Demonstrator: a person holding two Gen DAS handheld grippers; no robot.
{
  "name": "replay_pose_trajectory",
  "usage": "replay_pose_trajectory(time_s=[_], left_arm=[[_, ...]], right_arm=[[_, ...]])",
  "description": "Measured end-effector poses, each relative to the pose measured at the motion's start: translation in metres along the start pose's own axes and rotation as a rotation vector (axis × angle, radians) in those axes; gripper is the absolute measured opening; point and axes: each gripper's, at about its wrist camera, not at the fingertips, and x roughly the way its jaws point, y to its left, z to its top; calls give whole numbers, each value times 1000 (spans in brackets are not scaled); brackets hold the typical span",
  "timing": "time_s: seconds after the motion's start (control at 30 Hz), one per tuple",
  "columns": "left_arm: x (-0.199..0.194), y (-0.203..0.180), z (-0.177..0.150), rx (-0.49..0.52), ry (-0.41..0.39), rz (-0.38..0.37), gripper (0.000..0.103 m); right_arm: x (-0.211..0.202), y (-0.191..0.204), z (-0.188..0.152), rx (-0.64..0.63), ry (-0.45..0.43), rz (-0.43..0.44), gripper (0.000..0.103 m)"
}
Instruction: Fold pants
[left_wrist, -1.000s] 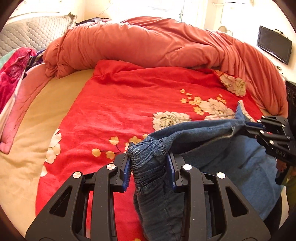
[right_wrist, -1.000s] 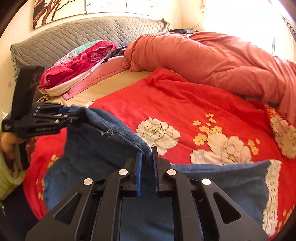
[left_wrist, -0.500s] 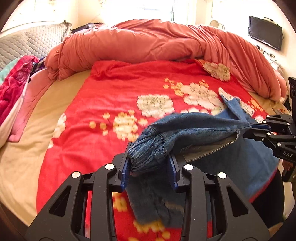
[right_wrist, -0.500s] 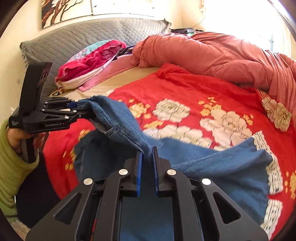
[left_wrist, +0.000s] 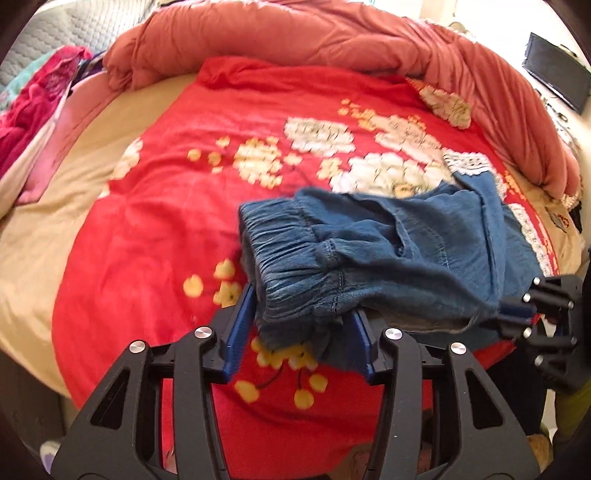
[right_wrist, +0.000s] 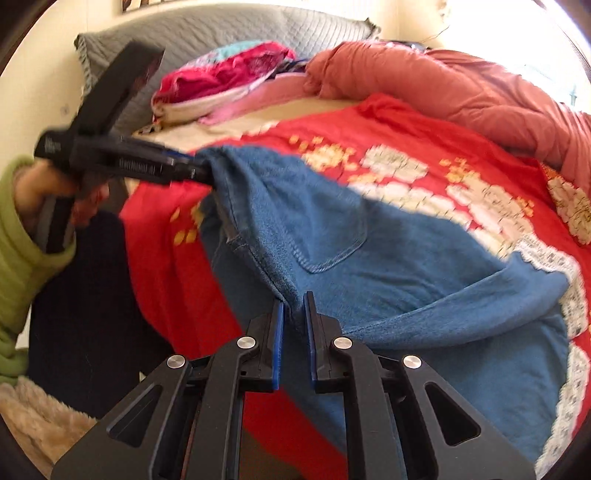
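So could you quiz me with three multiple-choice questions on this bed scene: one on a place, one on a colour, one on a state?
1. Where do the jeans lie?
A. on the red flowered blanket
B. on the grey headboard
C. on the floor

2. What colour is the sleeve?
A. white
B. green
C. black

3. How is the right tool?
A. wide open, empty
B. out of sight
C. shut on the jeans

Answers: 1 A, denim drapes over the blanket; 2 B, a green cuff at the hand; 3 C, denim is pinched between its blue pads.
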Motion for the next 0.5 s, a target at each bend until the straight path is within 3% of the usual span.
replay_pose_trajectory(time_s=[0.2, 0.5], left_arm=[[-10, 7, -13, -44, 4, -5, 54], [-32, 17, -29, -70, -12, -22, 55]], right_arm=[[12, 6, -16, 21, 19, 3, 12], [12, 12, -18, 7, 15, -9, 16]])
